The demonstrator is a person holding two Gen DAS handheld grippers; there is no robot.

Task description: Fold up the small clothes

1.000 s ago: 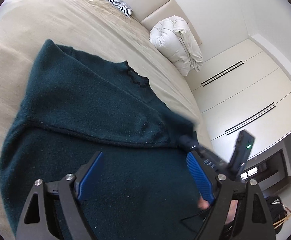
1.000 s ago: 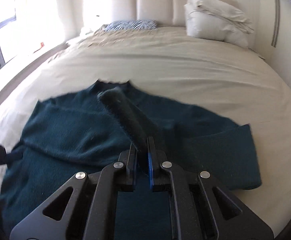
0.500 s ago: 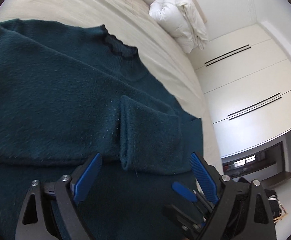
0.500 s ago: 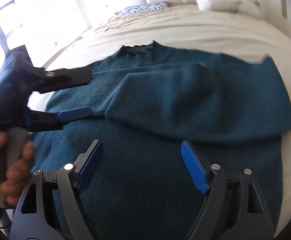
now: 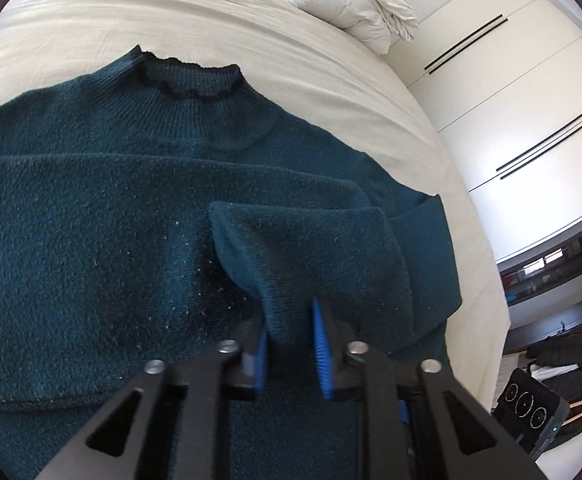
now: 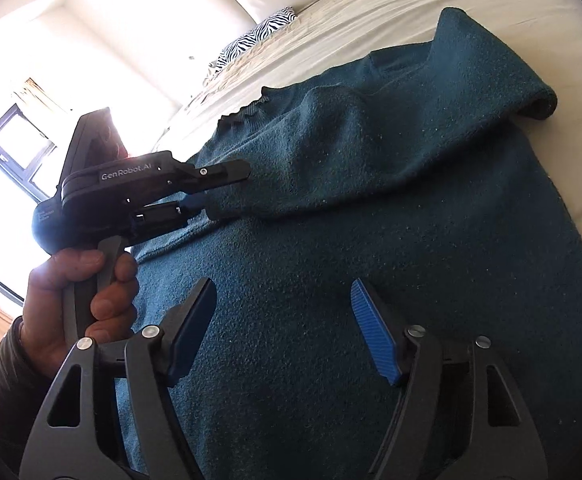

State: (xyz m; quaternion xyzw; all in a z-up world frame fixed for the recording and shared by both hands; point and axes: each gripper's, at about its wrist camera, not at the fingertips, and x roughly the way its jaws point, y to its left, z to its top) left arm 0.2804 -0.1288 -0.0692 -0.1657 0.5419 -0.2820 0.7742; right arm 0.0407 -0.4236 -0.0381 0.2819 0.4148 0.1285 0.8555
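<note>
A dark teal knit sweater [image 5: 91, 240] lies flat on the beige bed [image 5: 171, 20], collar [image 5: 189, 78] toward the headboard, both sleeves folded across the chest. My left gripper [image 5: 291, 344] is shut on the cuff end of the right sleeve [image 5: 311, 248]. In the right wrist view the left gripper [image 6: 207, 196] pinches that sleeve [image 6: 331, 152] at its end. My right gripper [image 6: 283, 328] is open and empty above the sweater's lower body [image 6: 371, 280].
A folded white duvet [image 5: 351, 4] and a zebra-print pillow [image 6: 259, 36] lie at the head of the bed. White wardrobe doors [image 5: 511, 92] stand to the right. A window [image 6: 7, 160] is at the left.
My right gripper let go of the sleeve, opened and drew back. My left gripper, open before, moved in and closed on that sleeve's cuff end.
</note>
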